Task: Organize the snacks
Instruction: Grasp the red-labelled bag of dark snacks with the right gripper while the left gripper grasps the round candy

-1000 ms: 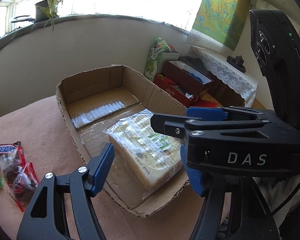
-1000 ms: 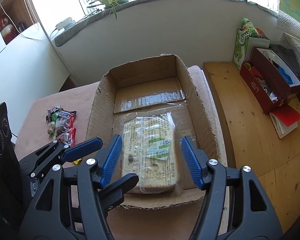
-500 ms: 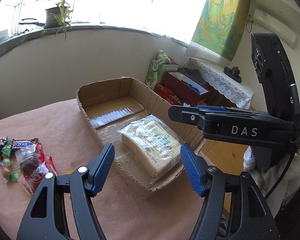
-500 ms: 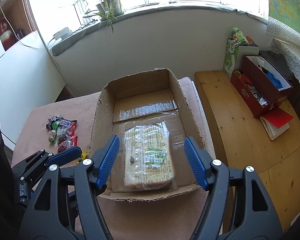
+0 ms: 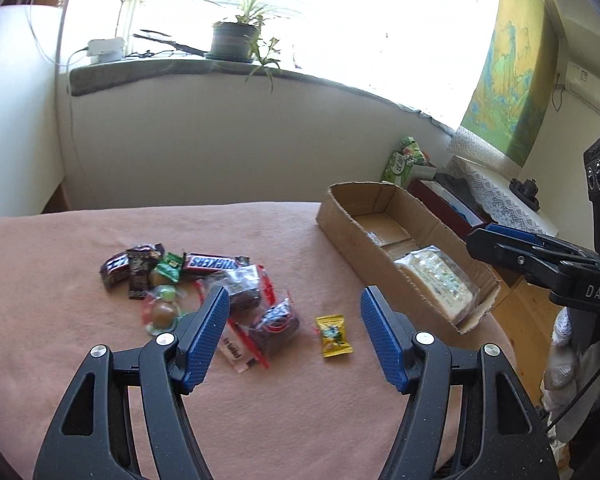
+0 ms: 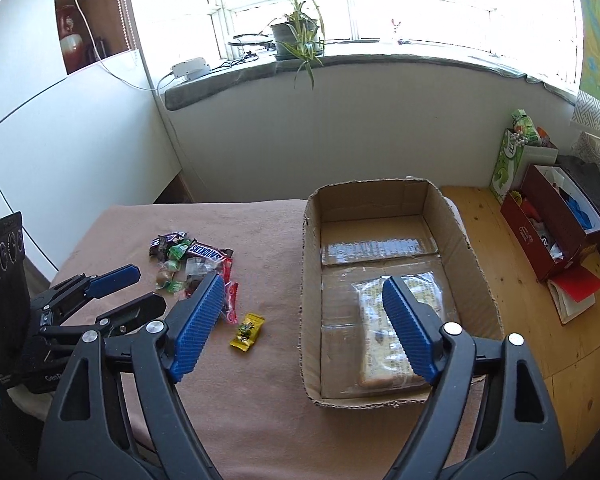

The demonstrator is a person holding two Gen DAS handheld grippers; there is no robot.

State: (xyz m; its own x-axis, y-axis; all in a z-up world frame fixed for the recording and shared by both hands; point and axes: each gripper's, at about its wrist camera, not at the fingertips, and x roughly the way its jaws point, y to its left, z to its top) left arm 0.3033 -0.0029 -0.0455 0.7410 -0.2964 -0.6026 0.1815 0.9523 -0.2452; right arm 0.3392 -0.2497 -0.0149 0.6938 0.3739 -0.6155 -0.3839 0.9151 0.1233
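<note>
Left wrist view: the left gripper (image 5: 294,334) stood wide open and empty above the pink tablecloth (image 5: 60,280). A pile of loose sweets (image 5: 188,288), including a Snickers bar (image 5: 212,263), lay just beyond its left finger; a yellow candy (image 5: 334,336) lay apart from the pile, between the fingers and slightly ahead. To the right, the cardboard box (image 5: 380,256) held a single wrapped biscuit pack (image 5: 436,280).

Right wrist view: the right gripper (image 6: 302,320) was likewise spread wide and held nothing, its right finger over the pack (image 6: 384,344) in the box (image 6: 310,280). The yellow candy (image 6: 247,330) and the pile (image 6: 192,260) lay outside, left of the box.

Progress, as judged: one item boxed; the pile and the candy remained.
</note>
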